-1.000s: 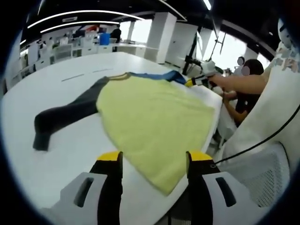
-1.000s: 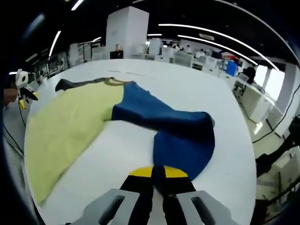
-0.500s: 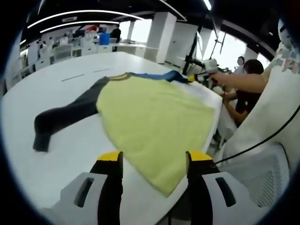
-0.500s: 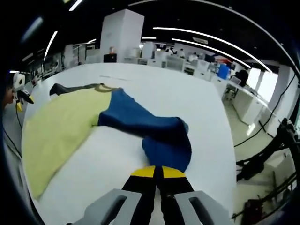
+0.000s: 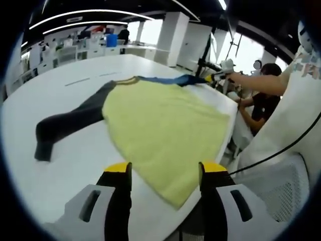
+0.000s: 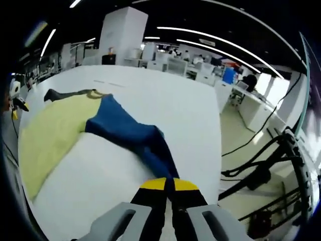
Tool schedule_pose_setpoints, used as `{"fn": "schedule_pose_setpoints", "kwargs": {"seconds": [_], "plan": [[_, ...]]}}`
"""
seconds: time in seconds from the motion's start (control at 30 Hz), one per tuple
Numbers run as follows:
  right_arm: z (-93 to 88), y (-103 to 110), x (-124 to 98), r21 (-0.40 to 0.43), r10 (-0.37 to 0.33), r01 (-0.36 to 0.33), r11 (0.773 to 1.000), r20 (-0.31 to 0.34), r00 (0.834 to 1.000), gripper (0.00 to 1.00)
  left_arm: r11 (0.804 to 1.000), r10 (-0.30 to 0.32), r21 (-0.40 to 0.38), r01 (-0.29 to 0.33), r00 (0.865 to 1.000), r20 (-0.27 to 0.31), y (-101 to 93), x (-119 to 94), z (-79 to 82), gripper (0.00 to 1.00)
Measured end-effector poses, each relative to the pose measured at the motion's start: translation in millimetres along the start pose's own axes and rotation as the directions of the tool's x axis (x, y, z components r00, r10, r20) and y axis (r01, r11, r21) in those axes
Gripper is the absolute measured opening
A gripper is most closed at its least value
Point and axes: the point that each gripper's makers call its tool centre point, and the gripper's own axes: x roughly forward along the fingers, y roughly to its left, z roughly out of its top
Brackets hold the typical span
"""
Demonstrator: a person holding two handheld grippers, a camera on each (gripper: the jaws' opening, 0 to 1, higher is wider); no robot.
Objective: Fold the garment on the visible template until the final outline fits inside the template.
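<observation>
We see the shirt [image 5: 165,125] spread on the table [image 5: 70,165], its yellow body at 12 o'clock beyond our wide-open left gripper [image 5: 165,173]. The right gripper [image 6: 168,185], jaws closed, apparently pinches the blue sleeve [image 6: 133,135], which stretches toward 10 o'clock.

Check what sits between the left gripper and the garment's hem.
Nothing visible does. The left gripper hangs open just short of the yellow-green hem of the garment; bare white table lies beside it.
</observation>
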Motion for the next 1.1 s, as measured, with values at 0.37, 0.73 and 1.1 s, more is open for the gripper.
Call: {"fn": "schedule_pose_setpoints", "kwargs": {"seconds": [0.37,0.73,1.1], "plan": [[-5.4,-26,-8,-0.026,-0.023,0.022,0.999,-0.029,0.999,0.00,1.000,0.004,-0.003,-0.004,1.000,-0.003,0.2,2,1.2,0.50],[-11.8,-42,-9,-0.065,-0.037,0.032,0.997,-0.075,0.996,0.00,1.000,-0.001,-0.004,0.001,1.000,-0.007,-1.6,5,1.1,0.50],[-23.9,-48,-11,-0.015,-0.059,0.058,0.998,-0.109,0.992,0.00,1.000,0.003,-0.006,-0.003,1.000,-0.017,0.5,6,0.2,0.50]]}}
